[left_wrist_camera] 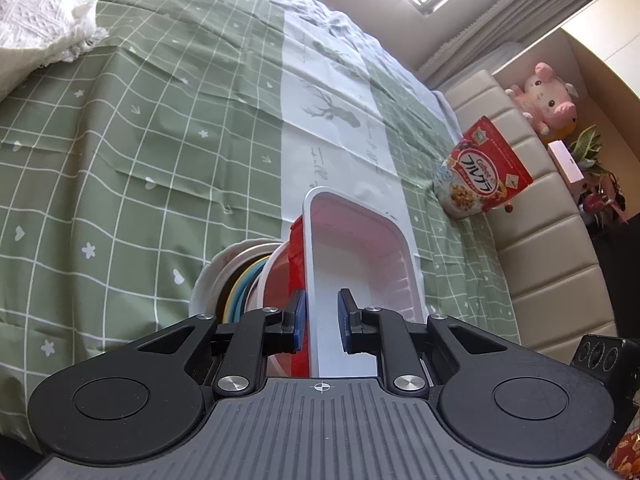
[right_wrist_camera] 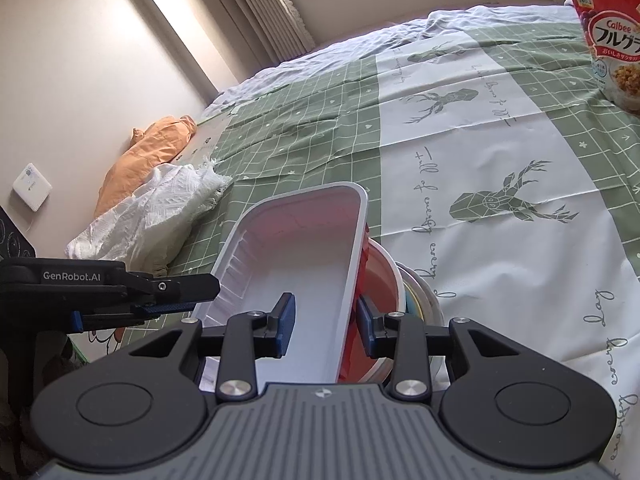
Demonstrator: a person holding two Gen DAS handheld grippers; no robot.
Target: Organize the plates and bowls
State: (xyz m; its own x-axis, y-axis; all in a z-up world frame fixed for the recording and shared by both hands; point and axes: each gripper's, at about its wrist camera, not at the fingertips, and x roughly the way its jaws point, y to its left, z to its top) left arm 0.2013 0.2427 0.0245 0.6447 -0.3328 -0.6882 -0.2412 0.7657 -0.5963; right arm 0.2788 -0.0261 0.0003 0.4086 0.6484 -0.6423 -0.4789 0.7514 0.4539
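Here the empty white tray (left_wrist_camera: 360, 256) tops the nested bowls (left_wrist_camera: 256, 280), both part-open claws (left_wrist_camera: 322, 320) (right_wrist_camera: 326, 326) straddling its rim.

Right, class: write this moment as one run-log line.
left gripper: open, astride white tray rim | right gripper: open, astride tray and red container rims | tray: nested atop red container, bowls, plate

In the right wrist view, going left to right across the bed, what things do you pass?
Orange pillow → white lace blanket → white rectangular tray → red bowl → deer print on the sheet → Calbee cereal bag.
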